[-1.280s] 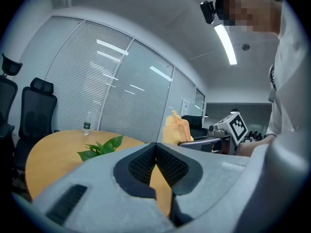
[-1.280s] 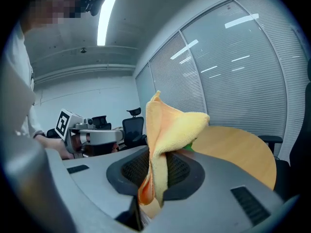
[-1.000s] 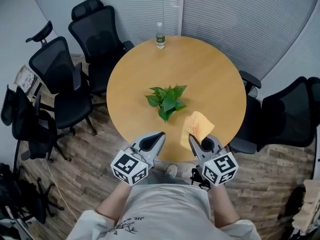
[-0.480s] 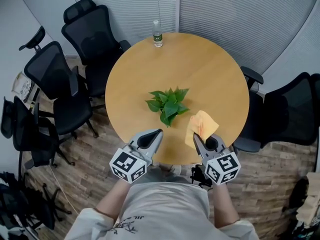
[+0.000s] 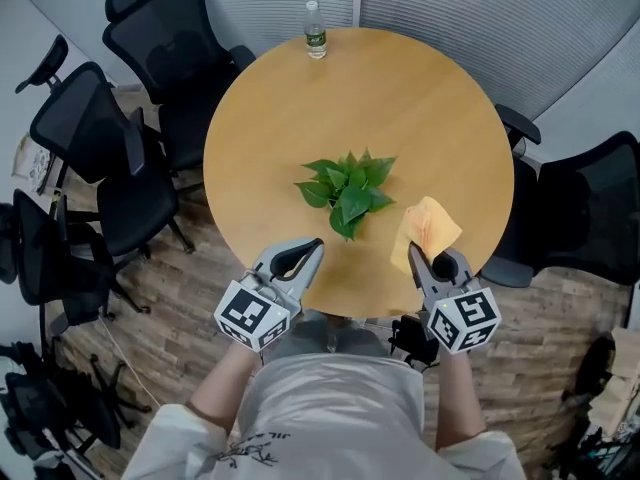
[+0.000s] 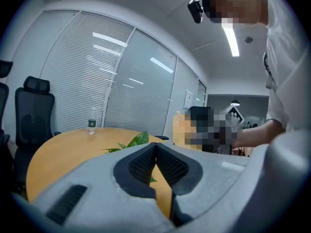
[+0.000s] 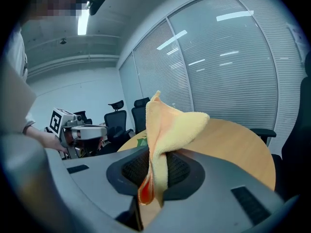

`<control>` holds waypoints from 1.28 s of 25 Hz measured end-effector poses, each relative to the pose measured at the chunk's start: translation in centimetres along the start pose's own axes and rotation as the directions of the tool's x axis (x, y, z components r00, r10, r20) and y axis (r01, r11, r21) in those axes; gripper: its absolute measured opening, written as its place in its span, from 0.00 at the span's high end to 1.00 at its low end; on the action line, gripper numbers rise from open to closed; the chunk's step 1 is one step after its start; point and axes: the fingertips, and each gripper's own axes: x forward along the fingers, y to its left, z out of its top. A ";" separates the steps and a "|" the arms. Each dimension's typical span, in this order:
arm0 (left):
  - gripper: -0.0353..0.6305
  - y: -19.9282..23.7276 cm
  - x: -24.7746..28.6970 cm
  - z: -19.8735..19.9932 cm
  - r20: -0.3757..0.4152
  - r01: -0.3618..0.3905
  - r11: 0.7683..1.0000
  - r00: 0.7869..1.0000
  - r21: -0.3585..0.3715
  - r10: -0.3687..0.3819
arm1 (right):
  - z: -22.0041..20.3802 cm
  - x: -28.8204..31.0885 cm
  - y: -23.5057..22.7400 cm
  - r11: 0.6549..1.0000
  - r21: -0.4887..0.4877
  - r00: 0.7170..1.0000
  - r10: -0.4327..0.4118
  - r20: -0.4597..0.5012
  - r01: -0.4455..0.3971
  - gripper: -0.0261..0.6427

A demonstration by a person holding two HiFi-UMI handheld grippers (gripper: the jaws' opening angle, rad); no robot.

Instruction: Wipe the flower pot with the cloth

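Item: wiping job, stage judged as approach only. The cloth [image 5: 428,230], yellow-orange, is pinched in the right hand-held gripper [image 5: 415,259], whose jaws clamp its lower fold while the rest stands up loose above them. It hangs over the rim of the round worktop [image 5: 400,108] at about 4 o'clock in the head view, apart from the plant. The left hand-held gripper [image 5: 316,247] is pressed together with nothing between its jaws, its tip over the rim at about 7 o'clock. Neither tool touches the plant, so by appearance no wiping has begun: the cloth has to be brought to the pot and the whole wipe remains, and the empty tool could steady the pot. Containers: (1) the flower pot, the task's thing, stands near the centre of the worktop, a little toward 6 o'clock; it holds a leafy green plant [image 5: 350,190] whose foliage covers it entirely from above, and in the left gripper view the tool's own body hides it below the leaves, so its colour, shape and cleanliness cannot be told. (2) a clear bottle [image 5: 315,30] with a green label stands upright at the far rim, about 11 o'clock, capped; its fill level is too small to read. Surroundings: black office chairs [image 5: 150,58] around the worktop from 8 to 11 o'clock and at 3 o'clock.
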 end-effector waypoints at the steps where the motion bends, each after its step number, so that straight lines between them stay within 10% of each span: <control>1: 0.93 0.5 0.1 -0.3 0.004 0.001 1.000 1.000 0.001 -0.001 | -0.2 0.2 -0.2 1.000 0.001 1.000 -0.003 -0.007 0.003 0.87; 20: 0.93 8.1 4.7 -10.2 -0.163 -0.039 0.999 0.986 -0.038 0.032 | -5.9 6.3 -4.5 0.998 0.041 0.993 -0.046 -0.112 0.051 0.87; 32: 0.63 9.7 9.2 -15.8 -0.211 0.085 0.996 0.974 -0.020 -0.087 | -10.7 11.0 -7.3 0.996 0.044 0.965 -0.065 -0.255 0.079 0.87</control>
